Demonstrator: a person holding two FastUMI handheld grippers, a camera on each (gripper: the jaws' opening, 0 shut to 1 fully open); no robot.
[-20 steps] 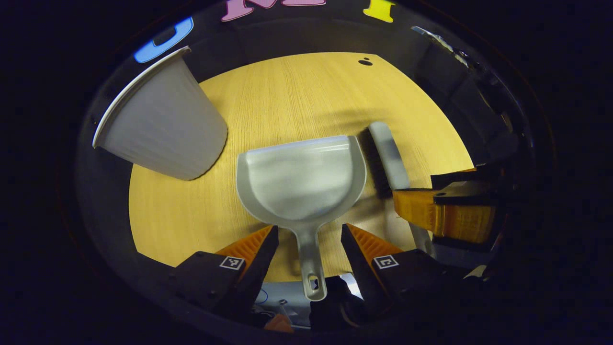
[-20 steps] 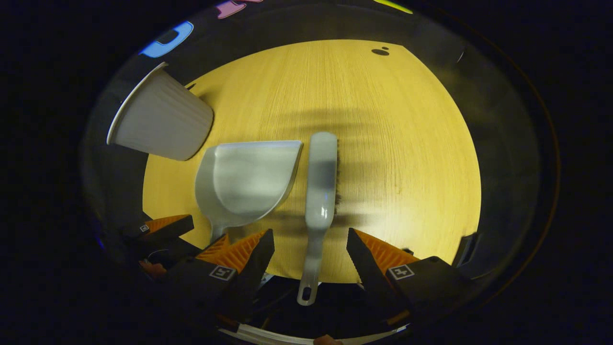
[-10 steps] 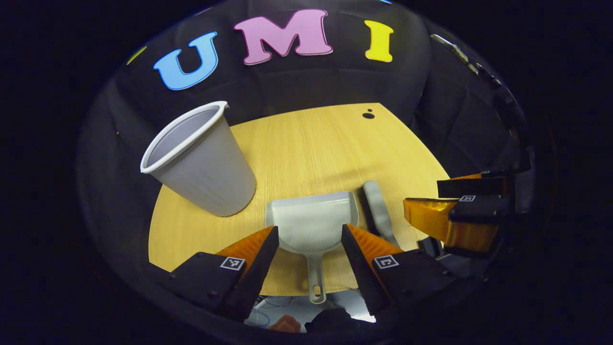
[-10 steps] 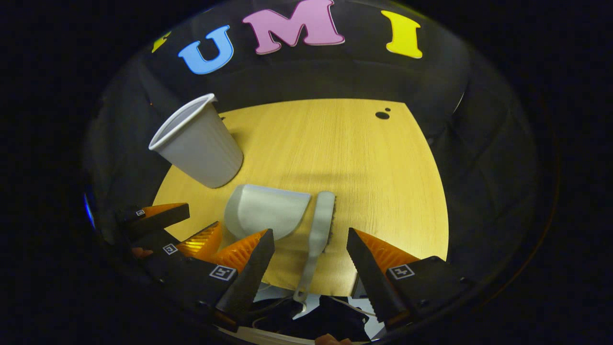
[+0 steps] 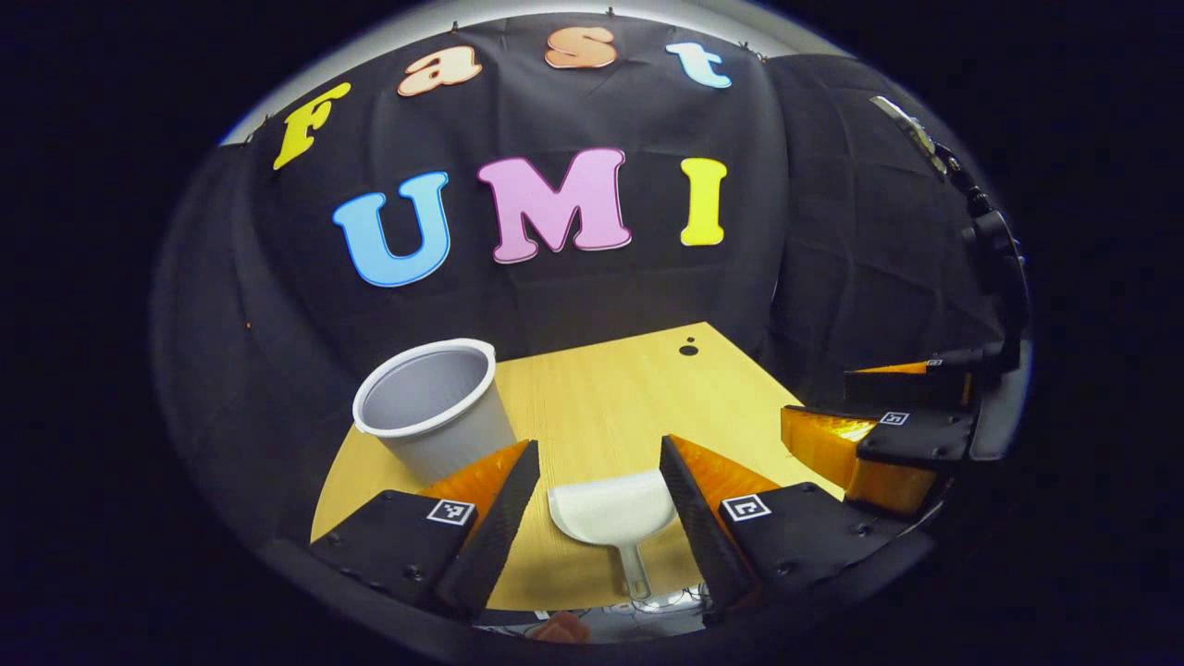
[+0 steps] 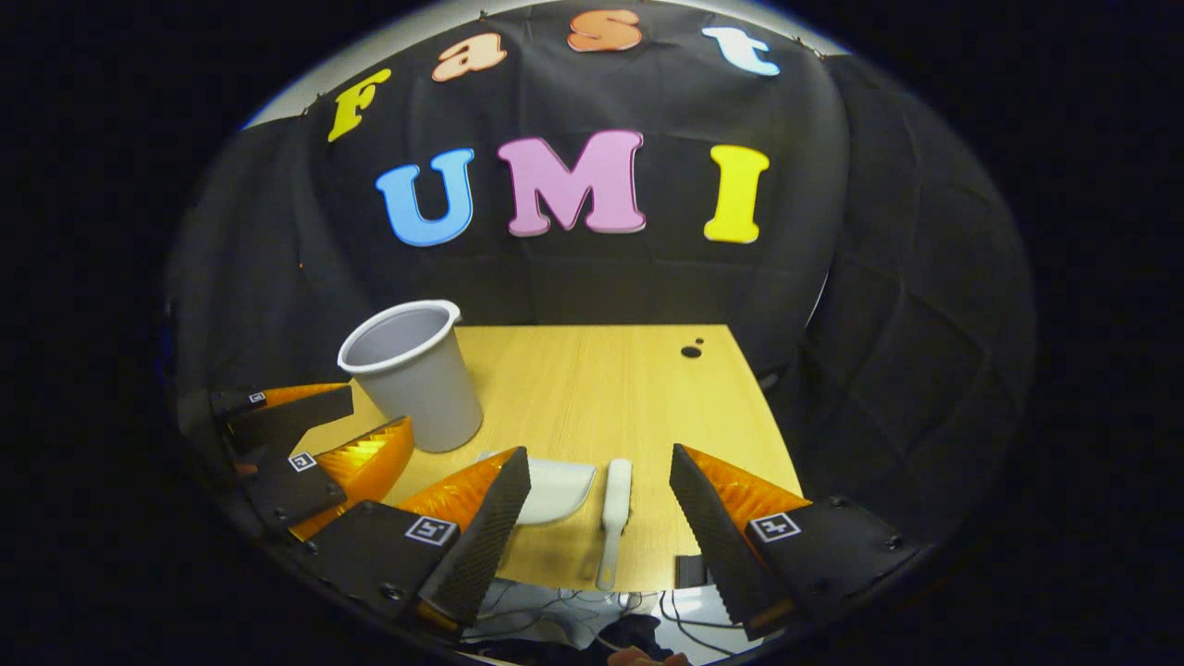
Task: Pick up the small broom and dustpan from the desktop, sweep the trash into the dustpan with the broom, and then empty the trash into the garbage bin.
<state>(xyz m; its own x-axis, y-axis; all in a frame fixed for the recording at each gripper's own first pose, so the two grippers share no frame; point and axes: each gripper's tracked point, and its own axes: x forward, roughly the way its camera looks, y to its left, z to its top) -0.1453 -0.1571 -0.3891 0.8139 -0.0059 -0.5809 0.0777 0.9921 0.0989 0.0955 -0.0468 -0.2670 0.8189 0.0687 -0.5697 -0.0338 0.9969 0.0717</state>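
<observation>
**Both grippers withdrawn from counter**

Both cameras have pulled back and up since the earlier frames. Left gripper point(image 5: 592, 486): jaws apart, empty, framing the dustpan point(image 5: 612, 516). Garbage bin point(image 6: 412, 375) stands at the left of the counter point(image 6: 601, 388). Small broom point(image 6: 614, 509) lies beside the dustpan. Right gripper point(image 6: 599, 495): jaws apart, empty.

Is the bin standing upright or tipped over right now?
Upright. The garbage bin stands on its base on the desktop, open rim facing up. What can be seen of its inside looks empty; the bottom is hidden.
</observation>
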